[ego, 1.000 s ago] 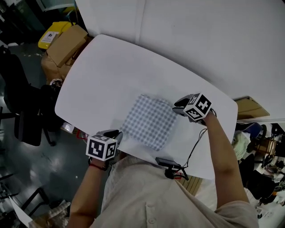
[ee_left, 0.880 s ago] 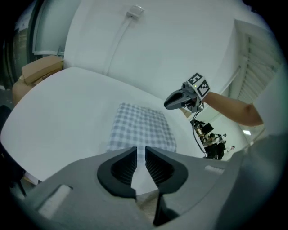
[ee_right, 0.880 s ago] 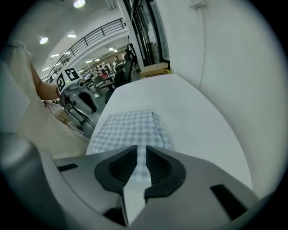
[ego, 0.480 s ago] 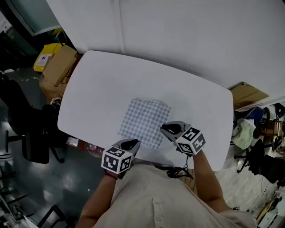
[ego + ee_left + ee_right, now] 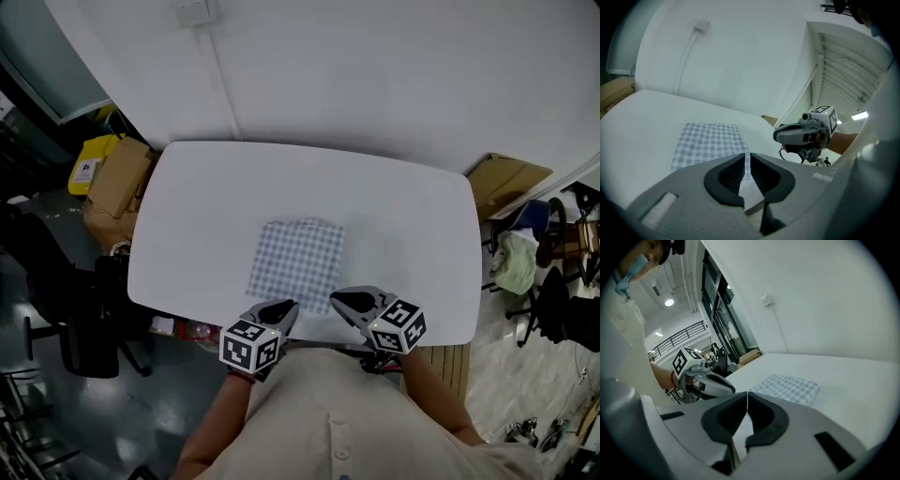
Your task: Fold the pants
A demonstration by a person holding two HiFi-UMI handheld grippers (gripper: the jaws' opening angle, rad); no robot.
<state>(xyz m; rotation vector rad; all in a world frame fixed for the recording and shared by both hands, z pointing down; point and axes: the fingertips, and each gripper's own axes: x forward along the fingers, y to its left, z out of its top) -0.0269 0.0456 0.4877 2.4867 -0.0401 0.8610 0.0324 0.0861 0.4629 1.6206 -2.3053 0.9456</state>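
Lying flat near the middle of the white surface (image 5: 403,225), a little toward the person's side, the checked pants (image 5: 297,265) are folded into a compact, nearly square packet. Its slightly longer axis runs from the near edge toward the wall, leaning a touch to the right at its far end in the head view. The left tool (image 5: 279,309) is held near the packet's near left corner, clear of the cloth, its jaws pressed together with nothing between them. The right tool (image 5: 343,300) is held near the near right corner, also off the cloth; its jaws have just been closing and now meet, empty. Cardboard boxes (image 5: 112,183) stand on the floor past the surface's left end.
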